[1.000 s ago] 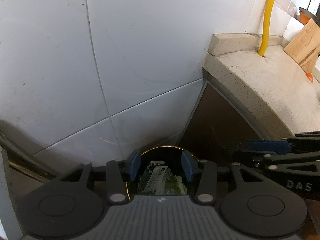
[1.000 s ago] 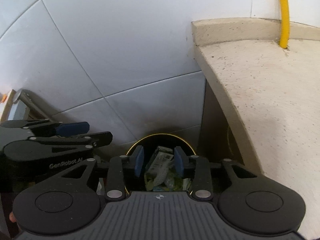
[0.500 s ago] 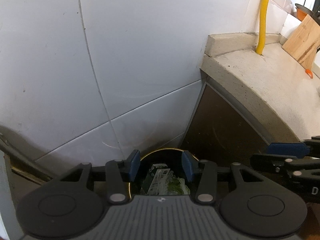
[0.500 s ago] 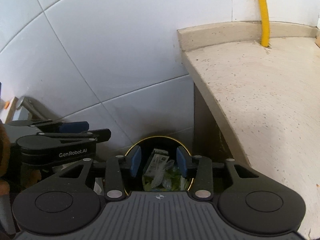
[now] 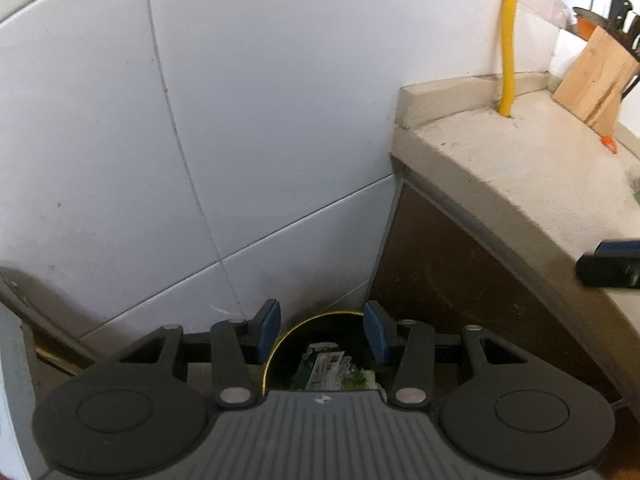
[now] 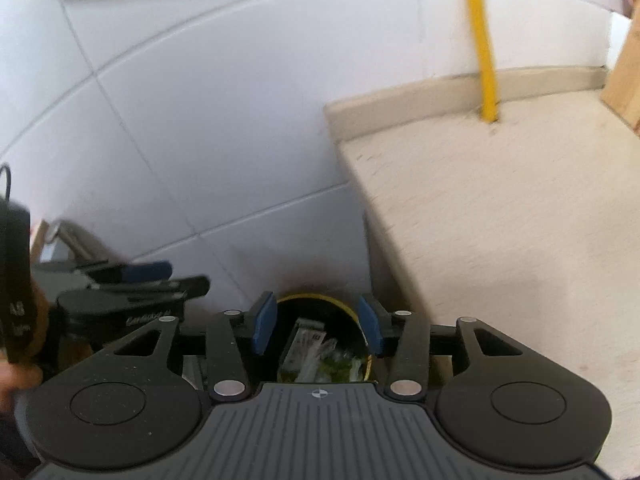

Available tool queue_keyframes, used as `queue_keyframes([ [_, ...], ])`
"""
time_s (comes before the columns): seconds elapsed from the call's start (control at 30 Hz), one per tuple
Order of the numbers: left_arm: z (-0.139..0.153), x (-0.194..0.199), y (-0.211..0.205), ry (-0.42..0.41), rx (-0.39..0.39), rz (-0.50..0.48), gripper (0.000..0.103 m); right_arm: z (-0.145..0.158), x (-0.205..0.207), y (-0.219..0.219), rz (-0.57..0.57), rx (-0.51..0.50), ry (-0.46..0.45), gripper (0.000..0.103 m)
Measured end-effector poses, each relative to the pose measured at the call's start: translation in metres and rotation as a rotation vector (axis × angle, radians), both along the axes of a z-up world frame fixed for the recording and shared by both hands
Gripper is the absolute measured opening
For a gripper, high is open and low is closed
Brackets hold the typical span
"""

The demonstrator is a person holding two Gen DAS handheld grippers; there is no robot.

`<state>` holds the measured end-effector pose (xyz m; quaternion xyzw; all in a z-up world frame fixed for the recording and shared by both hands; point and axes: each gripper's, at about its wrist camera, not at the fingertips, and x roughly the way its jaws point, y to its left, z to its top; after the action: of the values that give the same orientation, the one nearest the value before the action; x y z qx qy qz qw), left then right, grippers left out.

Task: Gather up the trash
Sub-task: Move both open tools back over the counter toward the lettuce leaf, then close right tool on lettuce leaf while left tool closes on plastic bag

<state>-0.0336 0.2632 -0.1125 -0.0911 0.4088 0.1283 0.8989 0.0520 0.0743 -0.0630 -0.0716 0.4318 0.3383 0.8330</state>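
Trash [image 6: 320, 354] lies in the bin [image 6: 320, 299] below both our tongs, on the floor in the corner between the tiled wall [image 5: 200, 120] and the counter [image 6: 520, 220]. Our right tongs [image 6: 318, 322] are opening, with nothing between the blue pads [image 6: 264, 322]; the packet and wrappers we see through the gap sit well below, inside the bin. Our left tongs [image 5: 322, 330] stand about half open and also empty, framing the same bin [image 5: 316, 316] from beside the right ones.

We judge the trash light and soft: a flat printed packet [image 5: 326, 366], crinkled clear wrappers and some green scraps. Film like that is slippery and gives way under a pinch, so a folded edge or a bunched corner would be the place to take hold, not a flat face. It looks loose, so a piece may drag its neighbours up.

Farther out, a yellow pipe [image 6: 484, 60] rises from the counter and a wooden block [image 5: 592, 84] stands at its back.
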Motion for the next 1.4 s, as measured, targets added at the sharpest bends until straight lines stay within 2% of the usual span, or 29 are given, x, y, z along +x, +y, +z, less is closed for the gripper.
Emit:
queue_keyframes([
  [0.2, 0.019, 0.0, -0.023, -0.07, -0.014, -0.078, 0.04, 0.021, 0.01, -0.049, -0.064, 0.022, -0.063, 0.059],
  [0.37, 0.047, 0.023, -0.065, -0.112, -0.059, -0.179, 0.04, 0.03, 0.024, -0.099, -0.151, 0.009, -0.092, 0.062],
  [0.53, 0.078, 0.055, -0.114, -0.176, -0.051, -0.304, 0.045, 0.042, 0.046, -0.163, -0.295, 0.017, -0.135, 0.069],
  [0.63, 0.086, 0.077, -0.139, -0.192, -0.067, -0.368, 0.045, 0.044, 0.066, -0.2, -0.418, 0.0, -0.174, 0.074],
  [0.73, 0.088, 0.095, -0.164, -0.181, -0.086, -0.42, 0.045, 0.04, 0.089, -0.23, -0.532, -0.037, -0.204, 0.081],
  [0.83, 0.084, 0.109, -0.183, -0.163, -0.1, -0.459, 0.045, 0.029, 0.117, -0.257, -0.621, -0.078, -0.186, 0.082],
  [1.1, 0.073, 0.127, -0.204, -0.107, -0.118, -0.483, 0.045, -0.014, 0.179, -0.276, -0.671, -0.142, -0.108, 0.083],
  [1.17, 0.072, 0.131, -0.205, -0.101, -0.121, -0.481, 0.045, -0.025, 0.182, -0.275, -0.668, -0.155, -0.1, 0.077],
  [1.2, 0.072, 0.133, -0.205, -0.097, -0.123, -0.482, 0.045, -0.025, 0.178, -0.273, -0.653, -0.165, -0.116, 0.065],
  [1.23, 0.071, 0.135, -0.206, -0.091, -0.126, -0.487, 0.045, -0.023, 0.173, -0.271, -0.639, -0.171, -0.124, 0.046],
  [1.27, 0.07, 0.137, -0.208, -0.086, -0.127, -0.493, 0.045, -0.02, 0.169, -0.274, -0.624, -0.153, -0.115, 0.036],
  [1.3, 0.07, 0.139, -0.21, -0.082, -0.125, -0.501, 0.045, -0.018, 0.167, -0.279, -0.615, -0.117, -0.086, 0.017],
  [1.33, 0.07, 0.139, -0.211, -0.081, -0.123, -0.508, 0.045, -0.015, 0.164, -0.285, -0.613, -0.076, -0.051, 0.011],
  [1.4, 0.072, 0.14, -0.214, -0.082, -0.118, -0.528, 0.045, -0.005, 0.152, -0.295, -0.61, -0.02, -0.035, 0.008],
])
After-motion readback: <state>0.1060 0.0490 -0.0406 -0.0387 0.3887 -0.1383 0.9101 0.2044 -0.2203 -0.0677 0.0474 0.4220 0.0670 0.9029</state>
